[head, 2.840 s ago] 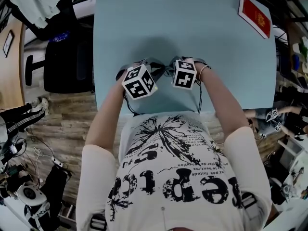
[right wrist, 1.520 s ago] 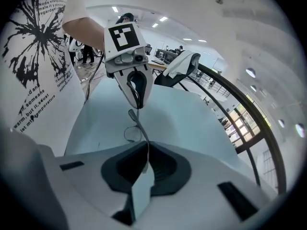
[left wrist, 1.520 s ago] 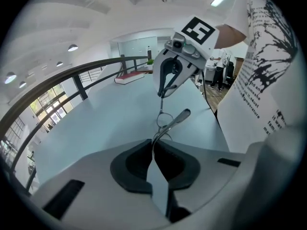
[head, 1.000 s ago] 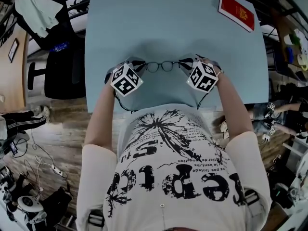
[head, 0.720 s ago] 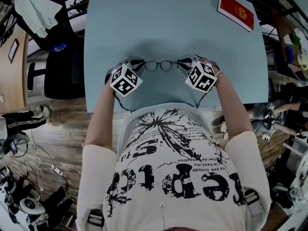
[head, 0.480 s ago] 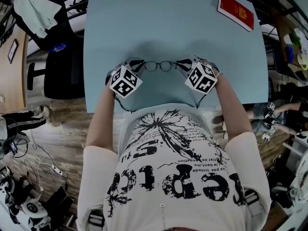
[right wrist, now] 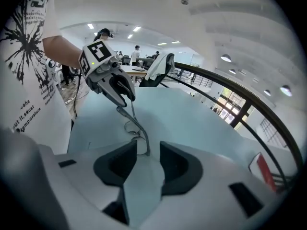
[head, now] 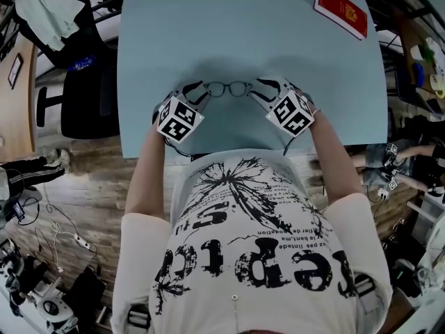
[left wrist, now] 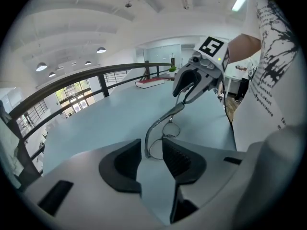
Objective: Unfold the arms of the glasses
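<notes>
Thin dark-rimmed glasses (head: 228, 89) lie on the pale blue table (head: 208, 26) near its front edge, between my two grippers. My left gripper (head: 197, 90) is at their left end and my right gripper (head: 263, 89) at their right end. In the left gripper view the glasses (left wrist: 163, 128) run from the jaw gap of the left gripper (left wrist: 151, 150) up to the right gripper (left wrist: 189, 87). Its jaws are opening, and the wire end sits between the pads (left wrist: 180, 159) untouched. The right gripper (right wrist: 146, 157) is likewise opening, with the glasses (right wrist: 136, 131) loose at its tips.
A red booklet (head: 341, 10) lies at the table's far right corner. A black chair (head: 87, 96) stands left of the table. The person's torso is close against the table's front edge. A dark railing (right wrist: 230, 95) runs beyond the table.
Both grippers were shut on the ends of the glasses; now both sets of jaws have spread and let go. The glasses rest on the table, looking shorter between the tips.
</notes>
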{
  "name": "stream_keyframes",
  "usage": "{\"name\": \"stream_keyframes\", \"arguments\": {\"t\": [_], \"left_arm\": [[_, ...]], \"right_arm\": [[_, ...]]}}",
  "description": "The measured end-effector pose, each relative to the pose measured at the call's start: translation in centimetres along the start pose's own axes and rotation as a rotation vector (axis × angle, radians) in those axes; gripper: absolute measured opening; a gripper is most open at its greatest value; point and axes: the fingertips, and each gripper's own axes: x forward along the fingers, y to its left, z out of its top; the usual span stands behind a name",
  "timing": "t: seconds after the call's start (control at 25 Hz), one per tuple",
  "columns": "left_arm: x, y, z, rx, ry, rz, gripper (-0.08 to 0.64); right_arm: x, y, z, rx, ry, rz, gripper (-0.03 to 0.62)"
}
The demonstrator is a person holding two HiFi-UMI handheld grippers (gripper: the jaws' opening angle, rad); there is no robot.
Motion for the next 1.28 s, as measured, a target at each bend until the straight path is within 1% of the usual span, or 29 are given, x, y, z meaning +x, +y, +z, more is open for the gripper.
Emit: {"name": "stream_keyframes", "arguments": {"t": [0.12, 0.16, 0.2, 0.28, 0.36, 0.48, 0.64, 0.76, 0.88, 1.0, 1.12, 1.28], "left_arm": [[-1.0, -0.3, -0.1, -0.035, -0.027, 0.031, 0.14], [-1.5, -0.4, -0.2, -0.048, -0.034, 0.046, 0.138], [-2.0, -0.5, -0.3, -0.061, -0.04, 0.065, 0.138], [-3.2, -0.5, -0.4, -0.097, -0.063, 0.123, 0.138], [-4.7, -0.3, 0.1, -0.149, -0.111, 0.191, 0.135], [-7.3, 0.1, 1.8, -0.217, -0.202, 0.272, 0.089], [-10.8, 0.7, 4.6, -0.281, -0.341, 0.352, 0.038], [-13.5, 0.7, 7.2, -0.312, -0.452, 0.379, 0.031], [-16.0, 0.5, 10.0, -0.285, -0.539, 0.415, 0.026], [-18.0, 0.6, 12.5, -0.237, -0.592, 0.462, 0.025], [-19.3, 0.6, 14.2, -0.211, -0.627, 0.498, 0.025], [-19.4, 0.2, 15.6, -0.188, -0.647, 0.509, 0.025]], "right_arm": [[-0.9, -0.5, -0.3, 0.086, -0.044, -0.073, 0.146], [-1.5, -0.8, -0.2, 0.118, -0.065, -0.114, 0.117], [-2.2, -1.2, 0.0, 0.153, -0.091, -0.162, 0.102], [-3.8, -2.1, 0.5, 0.226, -0.145, -0.256, 0.047], [-5.4, -2.7, 1.2, 0.291, -0.2, -0.324, 0.022], [-7.7, -3.2, 2.8, 0.346, -0.286, -0.392, 0.012], [-11.1, -3.1, 6.8, 0.357, -0.479, -0.411, 0.011], [-13.7, -2.8, 9.3, 0.339, -0.571, -0.437, 0.011], [-15.5, -2.6, 10.8, 0.294, -0.611, -0.473, 0.011], [-16.5, -2.4, 12.0, 0.242, -0.631, -0.496, 0.011], [-16.5, -2.2, 12.6, 0.21, -0.625, -0.493, 0.009], [-16.4, -2.2, 12.3, 0.221, -0.62, -0.48, 0.009]]}}
